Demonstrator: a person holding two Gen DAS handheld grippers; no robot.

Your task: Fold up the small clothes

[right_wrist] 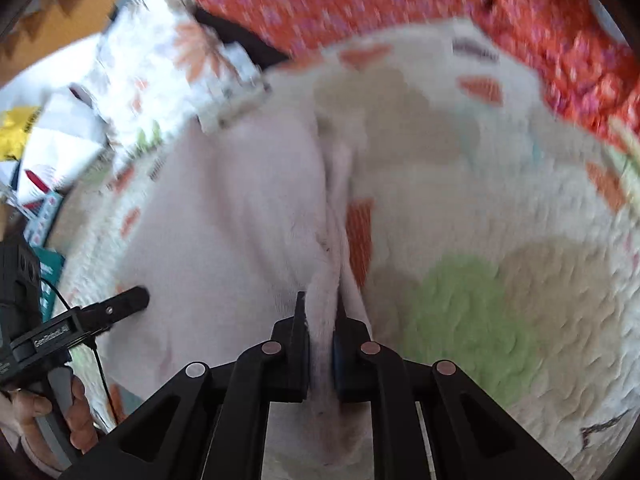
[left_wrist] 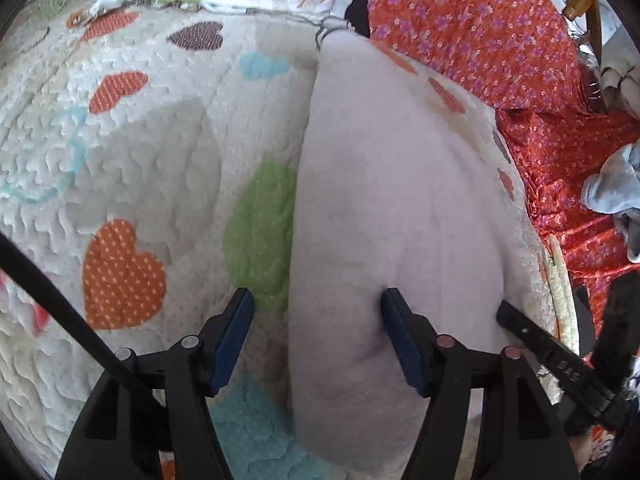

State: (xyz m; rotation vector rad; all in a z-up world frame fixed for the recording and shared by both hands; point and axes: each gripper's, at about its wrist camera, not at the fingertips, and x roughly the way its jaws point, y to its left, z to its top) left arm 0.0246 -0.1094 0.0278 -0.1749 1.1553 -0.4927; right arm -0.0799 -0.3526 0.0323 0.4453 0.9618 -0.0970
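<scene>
On white quilted bedspread with coloured hearts: left tool spread wide, one finger resting on pale pink soft garment; garment lies at centre; right tool clamped on raised fold of same garment; orange floral fabric beyond.

Soft, even daylight; left wrist view sharp, right wrist view motion-blurred, both fisheye-warped with dark corners.

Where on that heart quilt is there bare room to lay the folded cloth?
Bare quilt lies left of the white cloth, between the green patch and the orange heart. Right of the cloth it is crowded: orange flowered fabric and a grey garment.
</scene>
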